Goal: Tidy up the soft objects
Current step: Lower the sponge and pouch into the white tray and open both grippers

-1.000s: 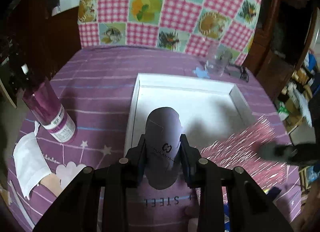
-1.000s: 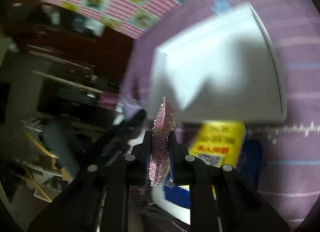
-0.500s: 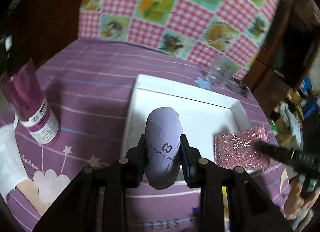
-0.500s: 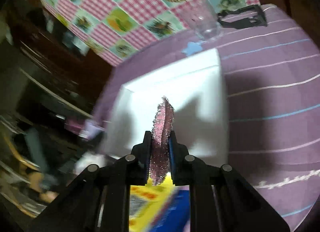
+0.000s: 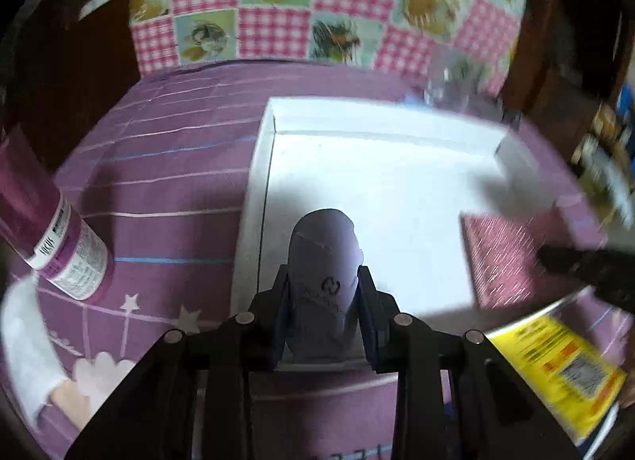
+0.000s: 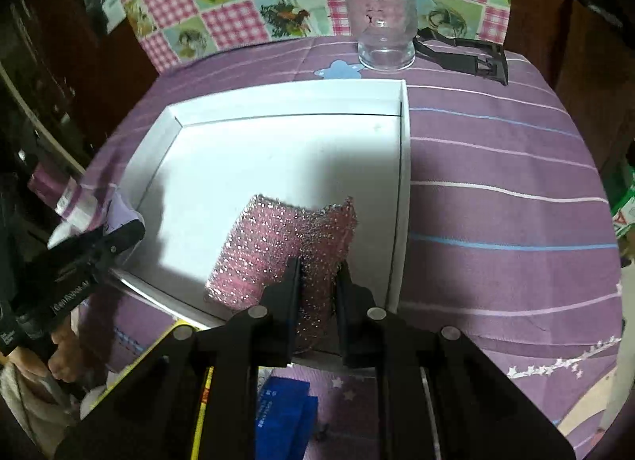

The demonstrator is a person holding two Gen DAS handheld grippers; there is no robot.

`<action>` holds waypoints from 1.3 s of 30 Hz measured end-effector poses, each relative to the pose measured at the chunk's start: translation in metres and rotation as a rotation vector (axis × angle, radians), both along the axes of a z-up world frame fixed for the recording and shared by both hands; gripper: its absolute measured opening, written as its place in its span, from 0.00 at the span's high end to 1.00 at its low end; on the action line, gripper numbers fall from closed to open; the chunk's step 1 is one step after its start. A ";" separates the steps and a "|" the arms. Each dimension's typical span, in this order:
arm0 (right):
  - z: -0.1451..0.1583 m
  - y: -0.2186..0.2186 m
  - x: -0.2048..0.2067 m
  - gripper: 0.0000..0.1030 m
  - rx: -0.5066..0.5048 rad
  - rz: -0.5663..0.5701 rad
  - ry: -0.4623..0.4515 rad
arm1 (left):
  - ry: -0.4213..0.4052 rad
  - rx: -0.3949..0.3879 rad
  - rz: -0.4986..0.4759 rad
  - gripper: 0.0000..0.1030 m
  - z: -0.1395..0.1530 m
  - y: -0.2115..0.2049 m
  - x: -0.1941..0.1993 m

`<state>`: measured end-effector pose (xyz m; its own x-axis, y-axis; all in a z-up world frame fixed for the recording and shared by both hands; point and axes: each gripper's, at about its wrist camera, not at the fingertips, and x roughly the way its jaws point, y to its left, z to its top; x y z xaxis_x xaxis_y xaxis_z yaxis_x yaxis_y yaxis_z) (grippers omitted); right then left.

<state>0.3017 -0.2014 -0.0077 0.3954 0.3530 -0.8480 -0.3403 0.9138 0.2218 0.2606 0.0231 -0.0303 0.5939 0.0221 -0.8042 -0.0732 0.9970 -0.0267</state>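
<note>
- Our left gripper [image 5: 323, 293] is clamped on one rolled lilac sock [image 5: 323, 261]. The roll sits right between the two fingers and pokes out past the tips, hanging over the near left part of the white tray [image 5: 262, 166].
- Our right gripper [image 6: 319, 281] is squeezing one pink glittery sponge [image 6: 278, 245]. The fingers pinch its near right corner, and the rest fans out ahead and to the left, over the tray's near right corner [image 6: 403, 198].
- So that's two soft things, one per gripper, both over the one tray on the purple tablecloth [image 6: 496, 166].
- Other stuff we count: one glass [image 6: 385, 35] past the tray's far edge, one purple bottle [image 5: 59, 245] off its left side, and one yellow packet [image 5: 555, 364] by the near edge.
</note>
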 end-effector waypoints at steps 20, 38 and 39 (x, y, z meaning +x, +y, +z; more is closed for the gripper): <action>0.016 -0.004 -0.008 0.70 -0.025 0.019 0.073 | -0.001 0.001 -0.049 0.38 0.002 -0.013 -0.008; 0.064 -0.014 -0.030 0.43 -0.027 -0.013 -0.005 | -0.150 0.023 0.018 0.22 0.036 -0.007 -0.020; 0.066 -0.013 -0.031 0.43 -0.027 -0.012 -0.005 | -0.151 0.027 0.019 0.22 0.039 -0.007 -0.021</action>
